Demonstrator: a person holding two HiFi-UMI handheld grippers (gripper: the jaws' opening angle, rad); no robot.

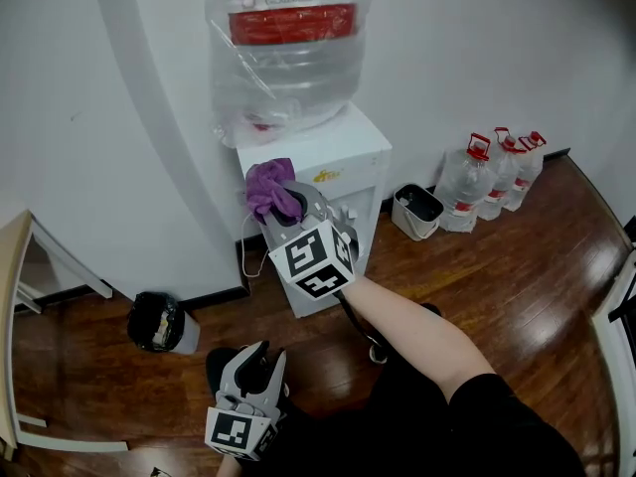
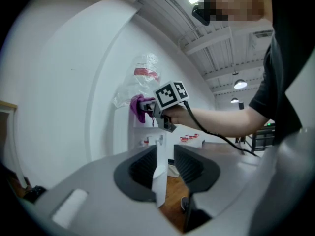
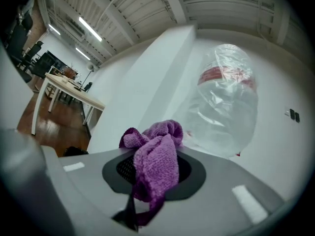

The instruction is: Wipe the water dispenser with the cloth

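Note:
The white water dispenser (image 1: 333, 162) stands against the wall with a plastic-wrapped upturned bottle (image 1: 288, 48) on top. My right gripper (image 1: 288, 202) is shut on a bunched purple cloth (image 1: 268, 187), held at the dispenser's upper left front corner. In the right gripper view the cloth (image 3: 155, 161) fills the jaws, with the bottle (image 3: 224, 102) just beyond. My left gripper (image 1: 256, 361) hangs low over the floor, well clear of the dispenser. Its jaws stand slightly apart with nothing between them (image 2: 165, 149). From there the cloth (image 2: 138, 107) and dispenser (image 2: 142, 132) show ahead.
A black bin (image 1: 159, 323) sits on the wood floor left of the dispenser. A small white bin (image 1: 417, 210) and several water jugs (image 1: 467, 182) stand to its right along the wall. A pale table leg frame (image 1: 60, 261) is at the far left.

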